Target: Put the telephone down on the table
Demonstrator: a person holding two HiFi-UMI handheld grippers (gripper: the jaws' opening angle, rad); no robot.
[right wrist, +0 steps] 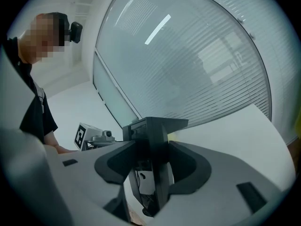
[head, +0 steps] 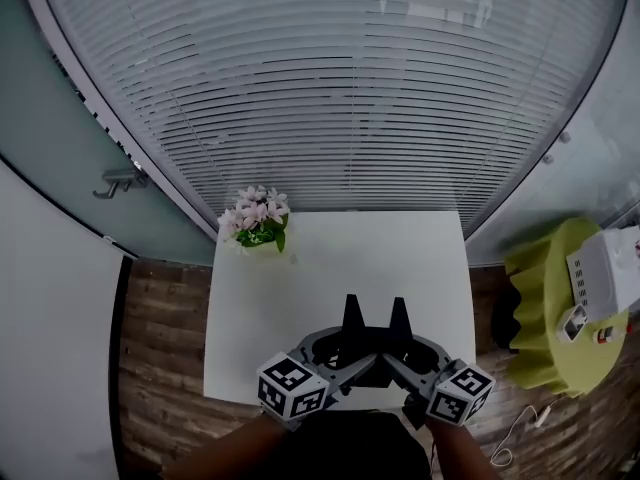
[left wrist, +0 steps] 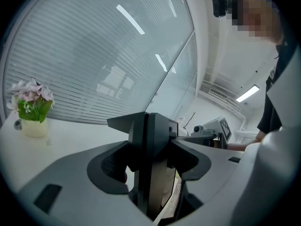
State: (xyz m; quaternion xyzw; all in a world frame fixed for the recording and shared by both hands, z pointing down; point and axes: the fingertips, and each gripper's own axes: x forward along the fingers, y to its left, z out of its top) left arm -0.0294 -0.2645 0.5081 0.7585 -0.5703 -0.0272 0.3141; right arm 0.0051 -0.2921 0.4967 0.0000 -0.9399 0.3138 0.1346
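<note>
Over the front edge of the white table (head: 300,298), my left gripper (head: 352,313) and right gripper (head: 398,313) sit close together with their jaws pointing away from me. Both pairs of jaws are closed. In the left gripper view, a thin dark slab, the telephone (left wrist: 170,187), is clamped between the jaws of the left gripper (left wrist: 146,121). The right gripper view shows the glossy telephone (right wrist: 143,185) pinched in the right gripper (right wrist: 149,126). From the head view the telephone is mostly hidden behind the gripper bodies. It is held above the table.
A pot of pink flowers (head: 258,220) stands at the table's far left corner. Glass with blinds runs behind the table. To the right, a green round table (head: 545,308) carries white boxes (head: 605,268). A white cable (head: 520,428) lies on the wooden floor.
</note>
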